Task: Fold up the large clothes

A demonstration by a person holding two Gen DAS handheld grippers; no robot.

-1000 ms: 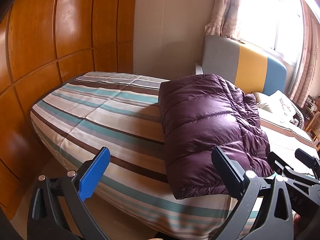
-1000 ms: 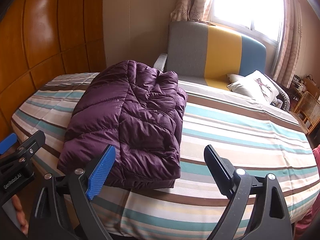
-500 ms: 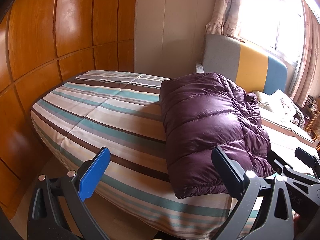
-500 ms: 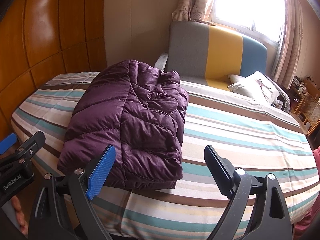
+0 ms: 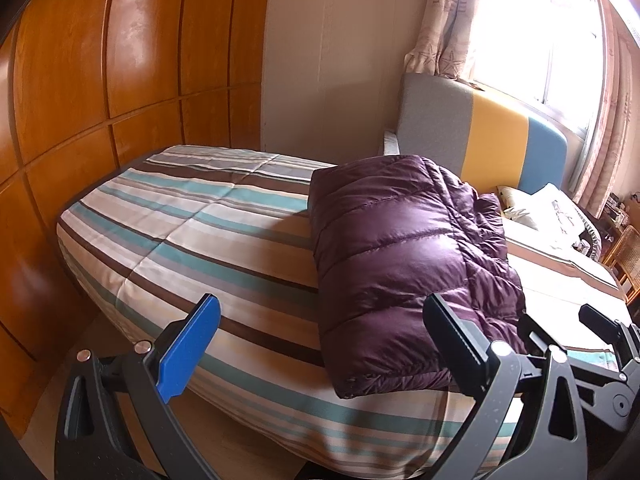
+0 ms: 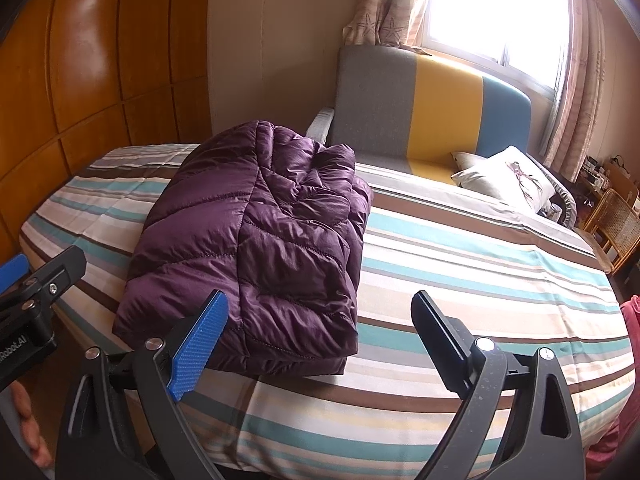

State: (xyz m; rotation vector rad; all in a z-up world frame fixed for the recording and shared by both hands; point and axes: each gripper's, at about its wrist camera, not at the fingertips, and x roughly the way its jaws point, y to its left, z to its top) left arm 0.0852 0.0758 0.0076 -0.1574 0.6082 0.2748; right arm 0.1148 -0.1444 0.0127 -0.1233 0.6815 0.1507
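Nearest, in the left wrist view: left gripper (image 5: 320, 336), jaws spread wide, nothing between them, held off the bed edge above the floor. One blue pad, one black finger. At lower right of that view, part of the right gripper's frame, just beside.

In the right wrist view: right gripper (image 6: 318, 336), jaws likewise spread wide and empty, short of the bed's near edge. At far left, the left gripper's tip and a hand (image 6: 24, 416) on its handle.

Just beyond both: bed (image 5: 192, 240) under a striped cover in teal, brown, cream and grey. On it, near the front edge, jacket (image 5: 400, 264) — purple, quilted, puffy, folded into a thick rectangular bundle, lying flat, untouched by either gripper. Seen from the right wrist, jacket (image 6: 256, 248) left of centre, its folded edge toward the cameras, looser rumpled layers at the far end.

Further back on the bed, toward the right: pillow (image 6: 504, 176), pale with a dark print.

Behind the bed: headboard (image 6: 416, 112) in grey, yellow and blue panels. Above it, bright window (image 6: 500, 4) with patterned curtains (image 6: 384, 4). At left, wardrobe (image 5: 100, 80) of glossy orange wood. At far right, a cane chair (image 6: 616, 224).
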